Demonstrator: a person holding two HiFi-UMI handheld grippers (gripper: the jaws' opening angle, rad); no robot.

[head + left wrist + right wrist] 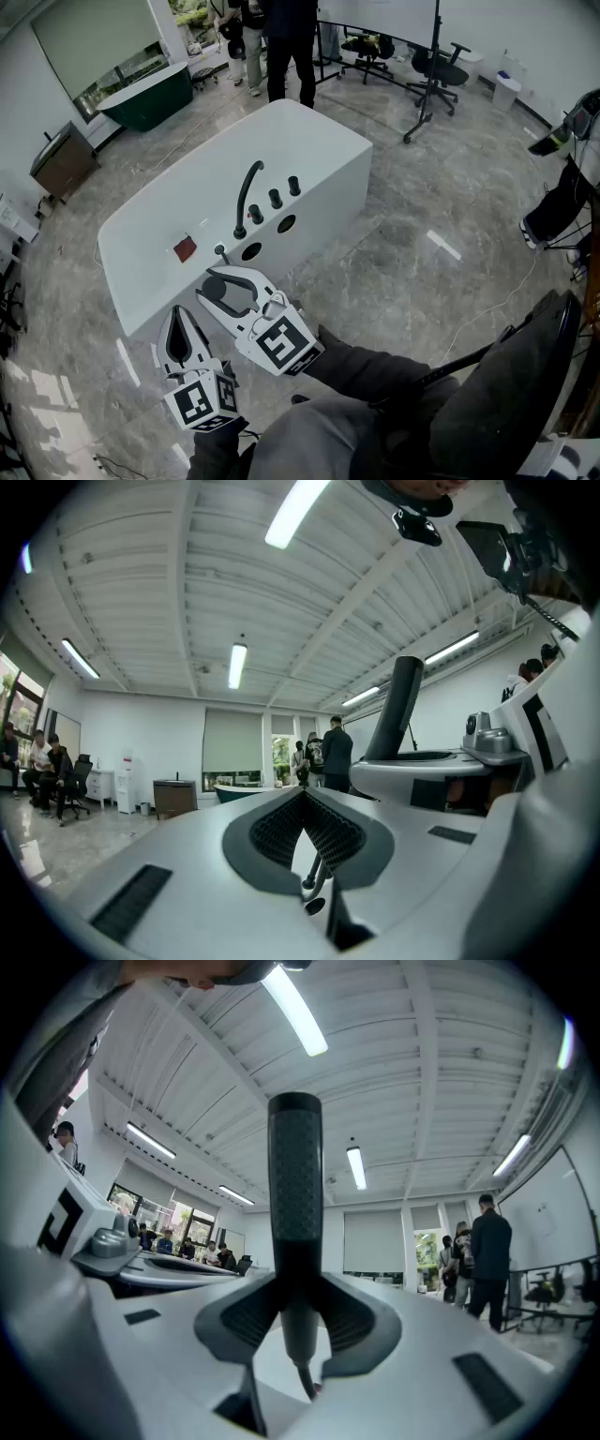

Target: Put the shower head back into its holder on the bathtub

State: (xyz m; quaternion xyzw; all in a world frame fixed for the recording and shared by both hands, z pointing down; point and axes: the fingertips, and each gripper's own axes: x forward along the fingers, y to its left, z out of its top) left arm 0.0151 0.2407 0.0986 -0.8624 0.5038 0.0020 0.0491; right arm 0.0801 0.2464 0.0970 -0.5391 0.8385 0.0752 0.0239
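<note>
A white bathtub (314,141) stands in the middle of the head view, with a black curved faucet (246,194), black knobs (275,199) and two dark round openings (286,224) on its near deck. Just in front of that deck my right gripper (211,284) (295,1309) is shut on the black stick-shaped shower head (217,290) (294,1171), which stands upright between its jaws, with its hose running down below them. My left gripper (178,317) (302,801) is shut and empty, lower left of the right one. The shower head (404,705) also shows in the left gripper view.
A red tag (185,248) lies on the tub deck. At the back are a green tub (145,96), standing people (286,42) and office chairs (433,67). A brown cabinet (64,161) stands at the left, a black chair (511,394) at the near right.
</note>
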